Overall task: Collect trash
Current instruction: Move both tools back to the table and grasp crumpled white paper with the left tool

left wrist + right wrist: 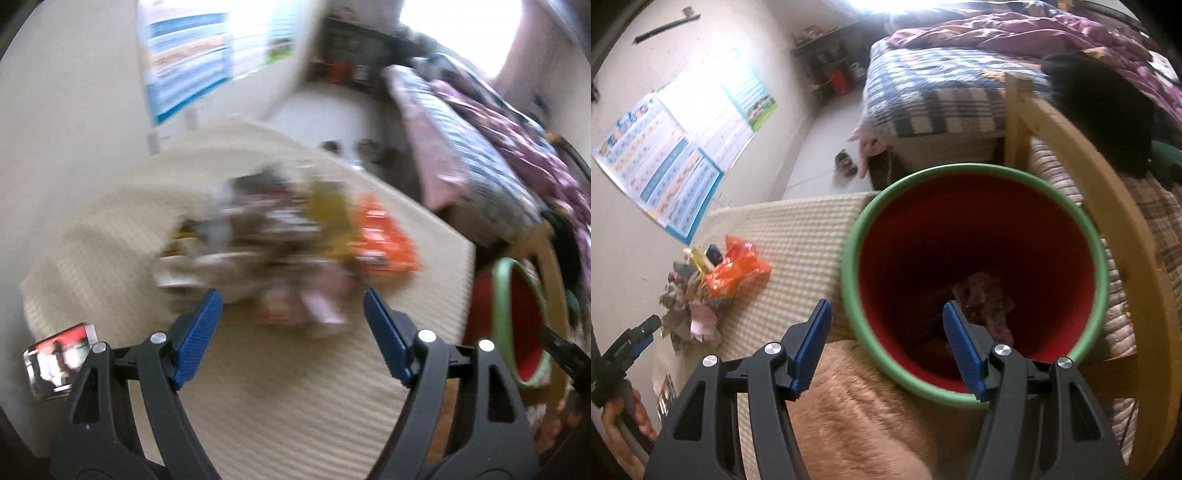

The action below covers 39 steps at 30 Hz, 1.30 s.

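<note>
Pale plaster wall (635, 66) bearing blue-edged paper charts (665, 162); a ribbed cream floor mat (798, 229) beside a wooden-framed bed (1108, 192) with checked blue-white bedding (942, 88). Glare, probably a bright window (886, 3), washes the far end.

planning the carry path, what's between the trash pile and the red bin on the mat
Only bare ribbed mat lies between the trash pile and the red bin, clearest in the right wrist view.

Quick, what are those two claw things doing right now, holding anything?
Left gripper: open, empty, near the trash pile.
Right gripper: open, empty, over the red bin.
</note>
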Motion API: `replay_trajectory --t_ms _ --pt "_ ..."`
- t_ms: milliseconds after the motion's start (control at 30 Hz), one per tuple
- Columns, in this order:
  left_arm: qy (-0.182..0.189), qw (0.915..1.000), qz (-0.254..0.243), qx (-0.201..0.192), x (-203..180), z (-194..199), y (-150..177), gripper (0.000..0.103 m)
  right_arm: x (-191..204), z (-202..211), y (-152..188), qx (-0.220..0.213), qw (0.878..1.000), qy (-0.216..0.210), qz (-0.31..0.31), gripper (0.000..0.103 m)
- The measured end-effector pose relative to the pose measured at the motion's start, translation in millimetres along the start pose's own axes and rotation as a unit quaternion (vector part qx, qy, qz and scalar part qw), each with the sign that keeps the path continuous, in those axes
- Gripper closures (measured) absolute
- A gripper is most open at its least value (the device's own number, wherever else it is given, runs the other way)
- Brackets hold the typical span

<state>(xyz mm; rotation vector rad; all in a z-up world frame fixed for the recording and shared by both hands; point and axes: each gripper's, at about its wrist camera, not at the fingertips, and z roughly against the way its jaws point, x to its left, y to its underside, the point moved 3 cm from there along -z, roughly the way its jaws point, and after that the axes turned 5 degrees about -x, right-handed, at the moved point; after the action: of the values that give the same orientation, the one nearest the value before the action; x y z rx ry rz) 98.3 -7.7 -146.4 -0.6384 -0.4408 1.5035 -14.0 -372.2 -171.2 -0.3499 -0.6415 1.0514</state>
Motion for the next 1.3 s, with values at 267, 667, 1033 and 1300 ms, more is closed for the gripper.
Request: replay_trajectory --t_ms 267,667,1033,1300 --pt "-0.071 0.9964 0.009 0.046 76.9 -29.6 23.0 0.027 21.5 -9.8 8.7 0.019 1.0 -0.005 0.023 0.042" --pt "-0.042 0.9962 0.008 0.076 83.3 -73.4 15.6 0.045 38.8 -13.0 13.5 0.033 0.999 -0.004 0.04 0.042" --pt "-0.013 0.9957 0.024 0.088 74.9 -47.3 48.4 0.096 57.7 -22.8 21.7 0.047 0.997 -0.018 0.061 0.042" --pt "-0.021 0.9965 0.077 0.025 99.0 -23.7 29.6 0.057 65.6 -24.4 25.4 0.051 0.996 -0.026 0.069 0.042"
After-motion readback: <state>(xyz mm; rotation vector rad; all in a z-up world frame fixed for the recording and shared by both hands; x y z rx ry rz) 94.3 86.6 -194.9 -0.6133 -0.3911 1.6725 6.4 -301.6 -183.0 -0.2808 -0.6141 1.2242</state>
